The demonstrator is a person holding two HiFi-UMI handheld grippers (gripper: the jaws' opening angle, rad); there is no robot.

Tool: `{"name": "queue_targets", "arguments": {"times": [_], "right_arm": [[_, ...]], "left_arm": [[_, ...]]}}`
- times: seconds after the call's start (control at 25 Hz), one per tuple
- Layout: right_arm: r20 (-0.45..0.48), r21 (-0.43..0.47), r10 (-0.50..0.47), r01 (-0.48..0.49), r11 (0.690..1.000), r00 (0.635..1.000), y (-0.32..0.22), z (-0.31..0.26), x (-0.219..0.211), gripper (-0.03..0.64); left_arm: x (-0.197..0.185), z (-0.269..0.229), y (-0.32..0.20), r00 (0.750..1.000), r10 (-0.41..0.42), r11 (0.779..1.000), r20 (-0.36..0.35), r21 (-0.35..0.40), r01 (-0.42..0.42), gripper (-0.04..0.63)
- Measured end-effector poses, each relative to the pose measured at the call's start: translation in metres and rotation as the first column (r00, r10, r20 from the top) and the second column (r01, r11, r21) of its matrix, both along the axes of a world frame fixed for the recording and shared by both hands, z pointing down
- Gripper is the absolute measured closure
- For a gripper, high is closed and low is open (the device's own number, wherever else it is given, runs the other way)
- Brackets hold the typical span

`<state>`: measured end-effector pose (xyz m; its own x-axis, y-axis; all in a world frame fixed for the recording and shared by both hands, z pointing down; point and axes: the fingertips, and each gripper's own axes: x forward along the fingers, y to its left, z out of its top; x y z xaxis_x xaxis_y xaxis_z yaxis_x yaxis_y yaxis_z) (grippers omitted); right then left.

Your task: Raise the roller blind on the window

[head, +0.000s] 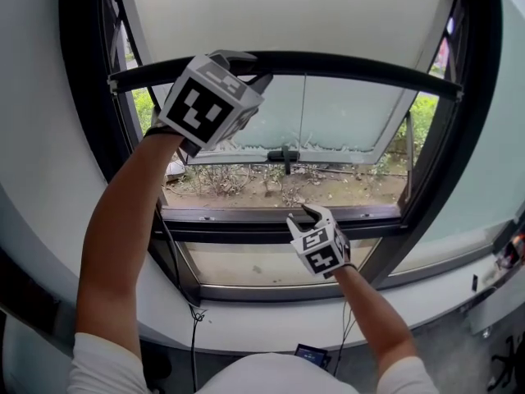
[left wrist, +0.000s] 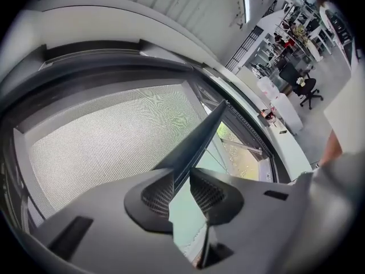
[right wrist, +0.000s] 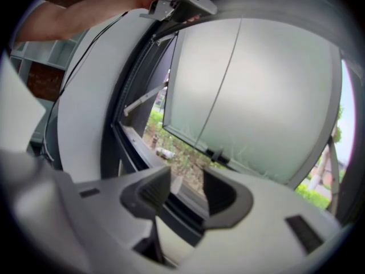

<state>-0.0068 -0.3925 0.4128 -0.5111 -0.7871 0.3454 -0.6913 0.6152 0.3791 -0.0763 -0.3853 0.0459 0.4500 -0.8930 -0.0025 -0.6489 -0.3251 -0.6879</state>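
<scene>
White sill [head: 271, 322] right under me, dark window frame [head: 271, 230] just past it. Closest in, my right gripper [head: 315, 213] sits low by the frame's bottom edge, fingers spread wide with nothing between them, just frame and greenery showing through the gap. That hand is idle, by the look of it.

Up and further out, my left gripper [head: 243, 66] is the busy one. Its fingers are clamped on the blind's bottom bar [head: 353, 71], close to the bar's left end, the thin dark edge pinched between the ribbed pads. The bar hangs across the upper part of the window, fairly level, with the blind [head: 287, 15] stretched pale above it to the top edge.

Beyond the bar, a frosted pane [head: 336, 113] is swung outward, with scrubby ground [head: 271, 183] outside below it.

So I judge we're mid-lift: the lower window is bare, but cloth is left to roll. Next, I reckon, a steady straight push upward, keeping the bar level. A one-ended grip could tip it, so the free right hand may need to take the bar's other side.
</scene>
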Motion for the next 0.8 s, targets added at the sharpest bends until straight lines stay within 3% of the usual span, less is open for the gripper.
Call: {"name": "queue_targets", "arguments": {"times": [0.64, 0.72, 0.8], "right_arm": [[-0.035, -0.047, 0.013, -0.015, 0.999, 0.999, -0.025, 0.012, -0.023, 0.44], [-0.046, -0.041, 0.02, -0.022, 0.999, 0.999, -0.031, 0.012, -0.025, 0.453], [-0.055, -0.021, 0.028, -0.029, 0.999, 0.998, -0.036, 0.01, -0.026, 0.519]], "left_arm": [[0.007, -0.016, 0.002, 1.0, 0.004, 1.0, 0.007, 0.005, -0.004, 0.494], [0.004, -0.017, 0.0, 1.0, -0.007, 1.0, 0.016, 0.007, 0.007, 0.494], [0.002, -0.018, -0.001, 1.0, -0.015, 1.0, 0.022, 0.01, 0.015, 0.494]]}}
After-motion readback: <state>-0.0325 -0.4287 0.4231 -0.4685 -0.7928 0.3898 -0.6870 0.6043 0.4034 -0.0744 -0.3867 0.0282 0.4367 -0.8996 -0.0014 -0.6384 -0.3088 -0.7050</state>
